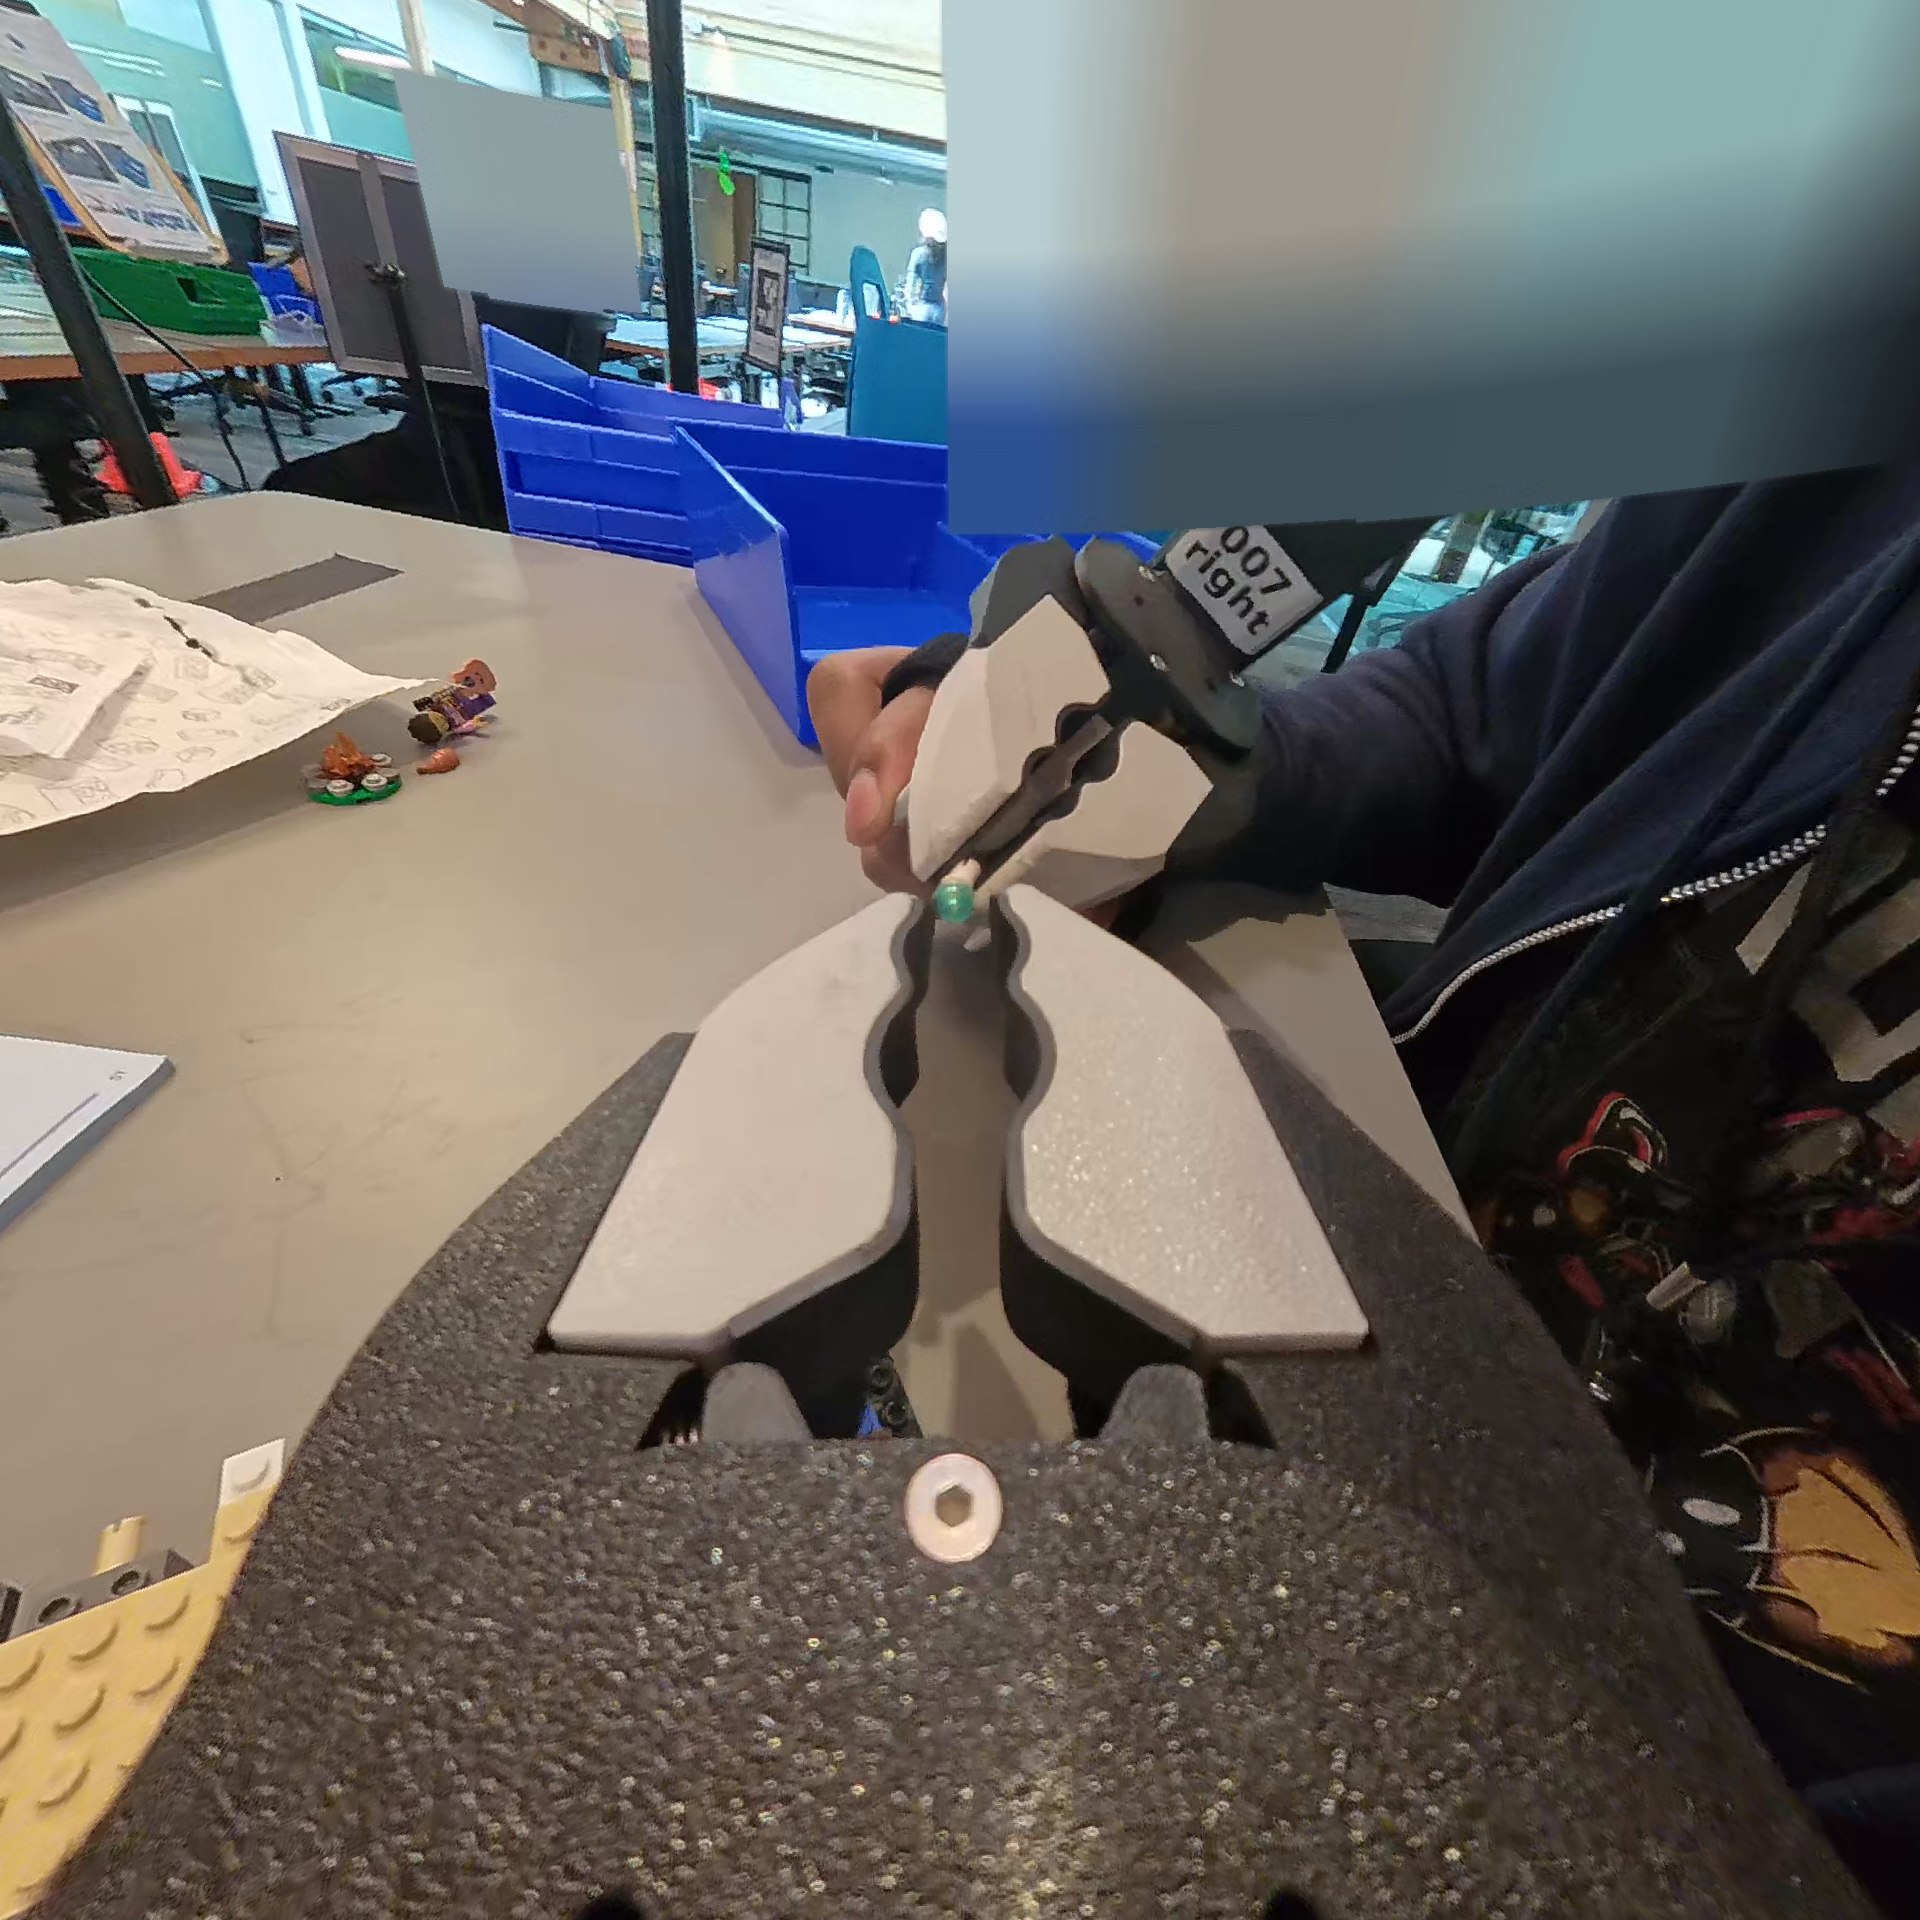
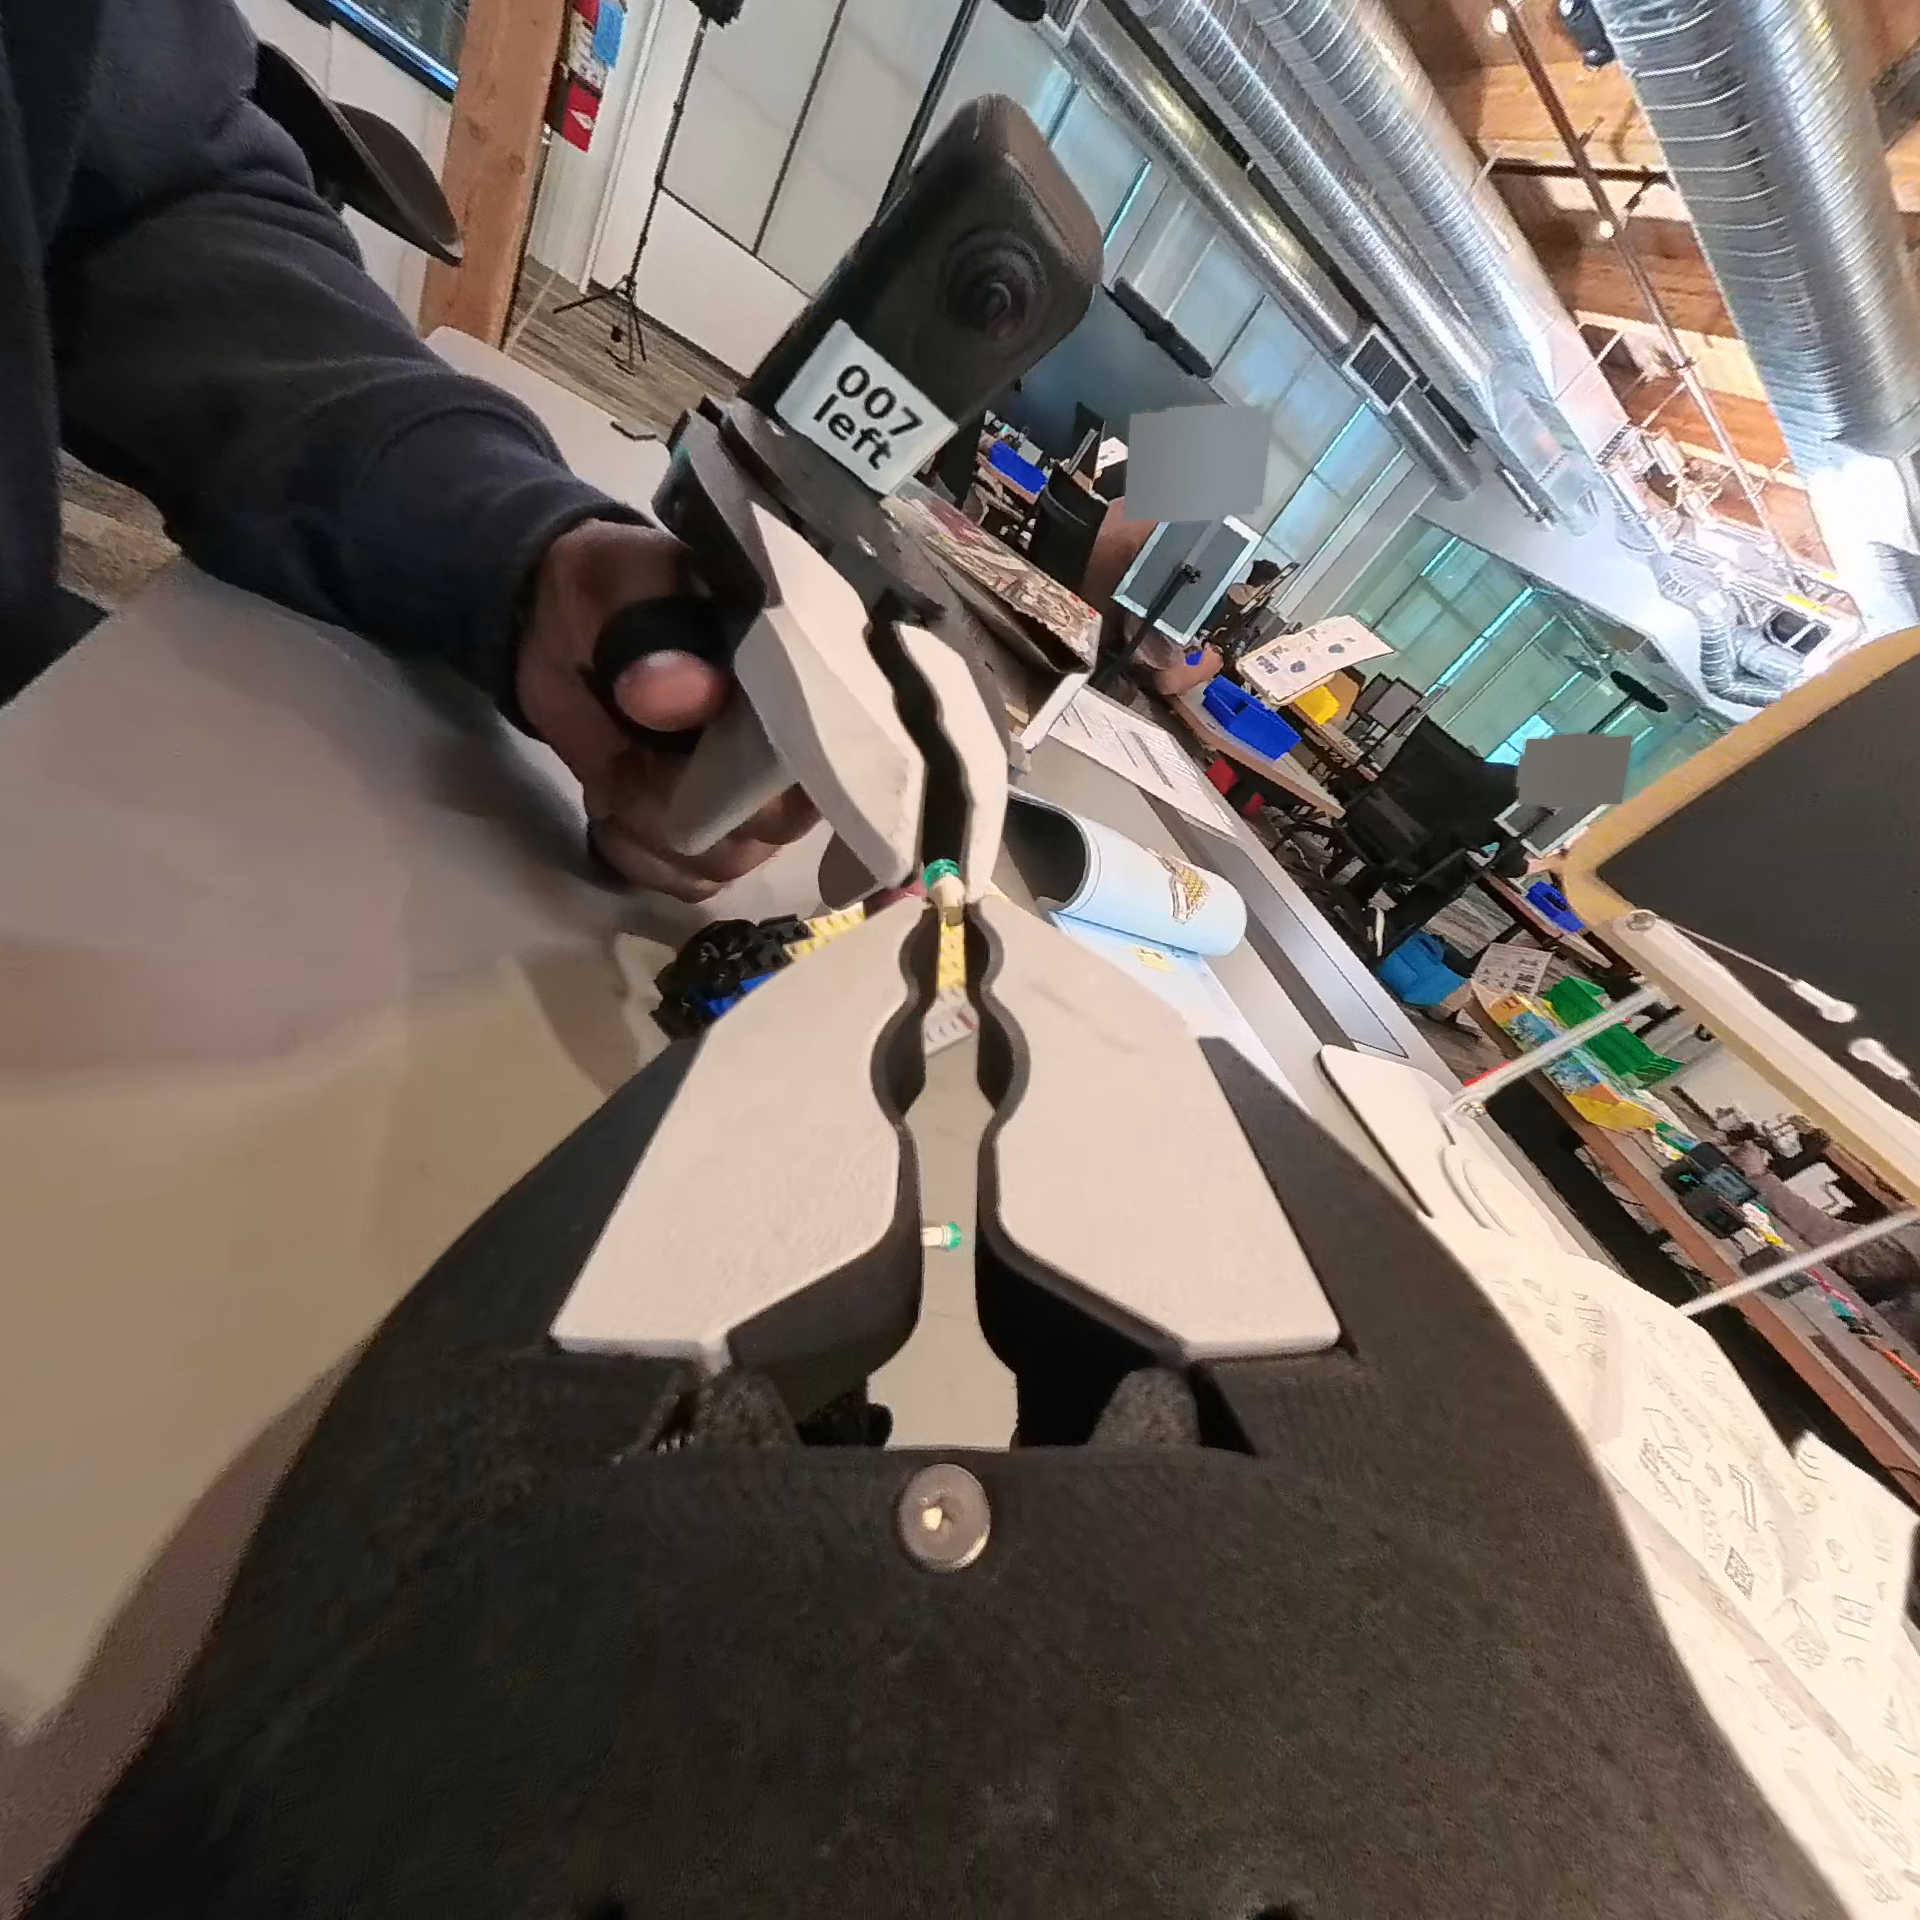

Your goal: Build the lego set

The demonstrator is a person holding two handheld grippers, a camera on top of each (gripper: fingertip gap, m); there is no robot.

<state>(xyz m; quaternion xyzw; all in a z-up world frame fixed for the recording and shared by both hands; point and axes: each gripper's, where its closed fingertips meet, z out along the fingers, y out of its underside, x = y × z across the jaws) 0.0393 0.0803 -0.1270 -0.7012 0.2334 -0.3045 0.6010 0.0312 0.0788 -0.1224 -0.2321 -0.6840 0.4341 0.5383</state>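
Fingertips of my right gripper [image 1: 971, 878] pinch a small cream peg with a translucent green knob [image 1: 953, 900]. Its knob end points between my left gripper's [image 1: 961, 914] slightly parted, non-touching tips.

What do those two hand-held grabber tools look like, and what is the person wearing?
Each gripper, left and right, has two pale grey, flat fingers with wavy black inner edges, set in a rough black body. A dark camera with a white sticker tops the left one. The person wears a navy zip-up sleeve.
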